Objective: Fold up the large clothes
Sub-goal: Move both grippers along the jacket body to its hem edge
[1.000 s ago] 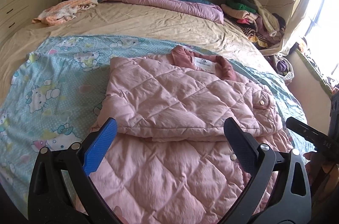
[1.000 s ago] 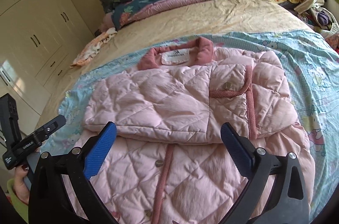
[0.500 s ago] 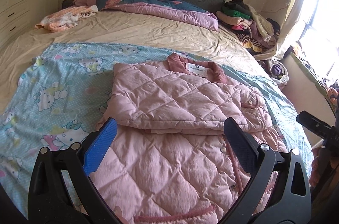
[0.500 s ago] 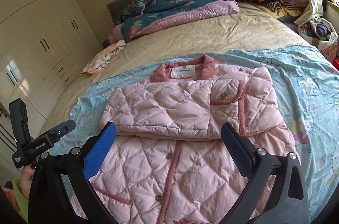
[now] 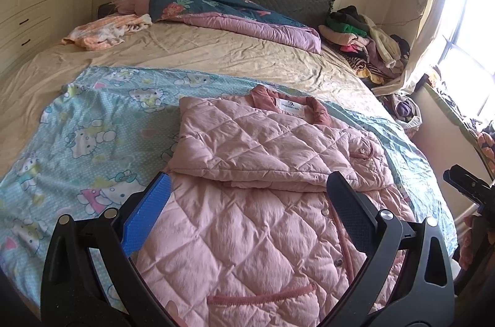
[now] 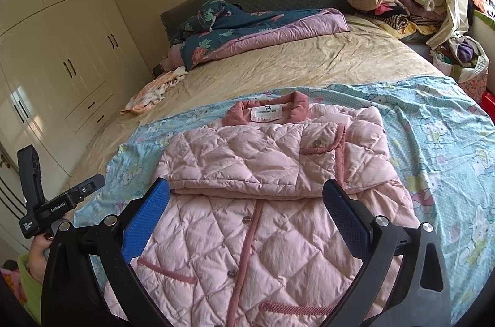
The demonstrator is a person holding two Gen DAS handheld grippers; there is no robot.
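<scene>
On the Hello Kitty sheet [image 6: 433,122] we found the pink quilted jacket [image 6: 247,172] lying flat, sleeves folded across its chest. Above its hem we held the left gripper [image 5: 247,215] and right gripper [image 6: 247,215], jaws spread apart, gripping nothing.

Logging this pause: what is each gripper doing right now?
Left gripper: open, holding nothing, above the jacket.
Right gripper: open, holding nothing, above the jacket.
</scene>
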